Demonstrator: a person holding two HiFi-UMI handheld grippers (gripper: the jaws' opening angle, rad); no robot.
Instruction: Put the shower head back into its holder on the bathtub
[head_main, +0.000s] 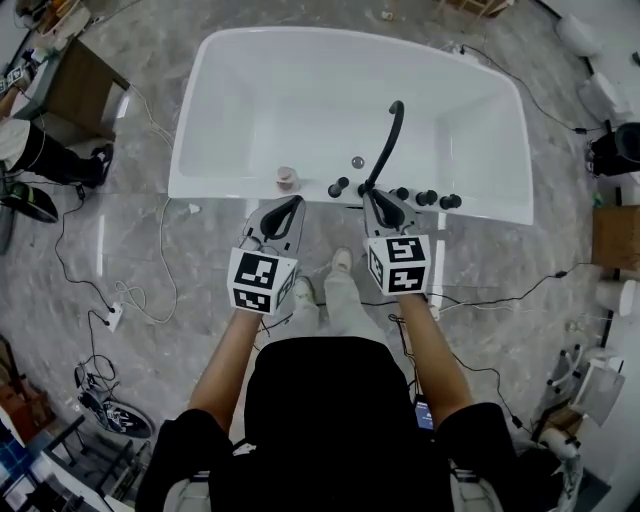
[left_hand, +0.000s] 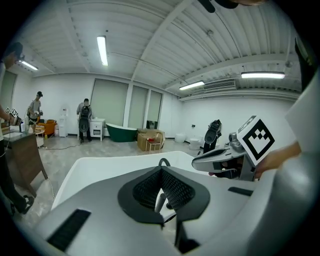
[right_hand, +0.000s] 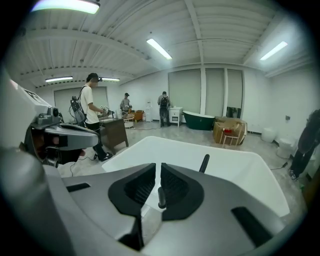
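Note:
A white bathtub lies in front of me, with a black arched spout and black knobs on its near rim. What looks like the shower head, a pale slim piece, stands upright on that rim left of the spout; it shows again as the shower head in the left gripper view. My left gripper hovers just short of it, shut and empty. My right gripper hangs near the spout's base, its jaws drawn to a thin slit with nothing held. A black rod shows beyond the slit.
Cables and a power strip trail over the marble floor on my left. A seated person and a wooden table are at far left. Other people, a green tub and boxes stand farther off.

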